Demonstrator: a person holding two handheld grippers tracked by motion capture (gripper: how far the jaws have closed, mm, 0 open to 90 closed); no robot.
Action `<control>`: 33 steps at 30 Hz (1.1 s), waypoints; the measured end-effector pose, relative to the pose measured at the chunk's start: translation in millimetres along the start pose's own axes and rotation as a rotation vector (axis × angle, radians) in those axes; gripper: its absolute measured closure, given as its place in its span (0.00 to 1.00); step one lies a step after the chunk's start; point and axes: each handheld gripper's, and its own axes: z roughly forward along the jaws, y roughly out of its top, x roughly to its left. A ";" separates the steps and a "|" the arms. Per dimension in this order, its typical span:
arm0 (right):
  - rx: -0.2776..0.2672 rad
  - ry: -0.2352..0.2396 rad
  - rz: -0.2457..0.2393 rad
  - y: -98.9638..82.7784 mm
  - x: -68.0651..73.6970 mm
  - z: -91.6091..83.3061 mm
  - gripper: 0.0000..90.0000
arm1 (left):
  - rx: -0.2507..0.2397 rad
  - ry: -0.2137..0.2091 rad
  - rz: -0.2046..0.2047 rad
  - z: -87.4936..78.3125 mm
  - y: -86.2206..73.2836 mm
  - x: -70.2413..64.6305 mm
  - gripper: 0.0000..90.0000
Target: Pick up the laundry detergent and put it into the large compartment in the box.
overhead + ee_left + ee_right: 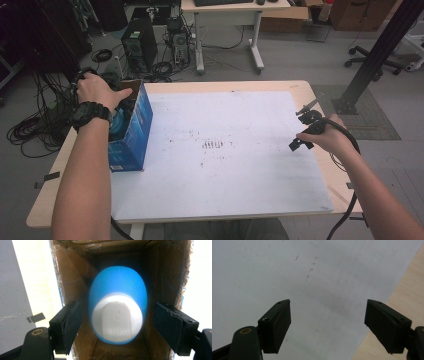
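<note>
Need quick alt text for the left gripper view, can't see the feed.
A blue and white egg-shaped object sits inside an open cardboard box, between the left gripper's open black jaws, pads clear of it.

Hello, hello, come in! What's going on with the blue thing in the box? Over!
Left gripper open around blue bottle, pads clear. Bottle inside cardboard box. Right gripper open, idle over white mat.
</note>
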 end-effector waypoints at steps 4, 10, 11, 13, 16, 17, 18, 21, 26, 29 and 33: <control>-0.002 -0.001 -0.003 0.5 0.2 -0.7 0.23 | -0.004 0.002 0.001 -6.0 -0.2 0.2 0.25; -0.001 0.002 -0.003 0.5 0.4 -0.5 0.23 | -0.008 0.008 -0.004 -14.0 -1.7 1.5 0.25; -0.001 0.002 -0.002 0.5 0.5 -0.5 0.23 | -0.011 0.009 -0.003 -15.7 -2.1 1.6 0.25; -0.002 0.002 -0.002 0.5 0.8 -0.9 0.23 | -0.018 0.009 -0.006 -18.0 -2.6 1.4 0.24; -0.003 0.001 -0.005 0.7 1.0 -1.8 0.23 | -0.021 0.009 -0.003 -22.1 -3.1 0.9 0.23; -0.004 0.001 -0.005 0.8 1.0 -2.0 0.23 | -0.023 0.007 -0.004 -23.7 -3.2 0.6 0.23; -0.005 0.002 -0.005 0.8 1.2 -2.4 0.23 | -0.021 0.008 -0.001 -24.6 -3.2 0.6 0.23; -0.005 0.002 -0.004 0.8 1.6 -3.0 0.23 | -0.014 0.000 -0.002 -28.3 -3.3 -0.1 0.23; -0.005 0.001 -0.003 0.7 1.3 -4.2 0.23 | -0.022 0.008 -0.001 -35.6 -3.1 -0.5 0.21; -0.004 0.002 -0.002 0.6 1.1 -4.8 0.23 | -0.028 0.006 0.001 -39.1 -2.8 -1.5 0.19; -0.004 0.002 -0.003 0.6 1.4 -4.6 0.23 | -0.034 0.001 0.014 -43.1 -2.1 -3.6 0.18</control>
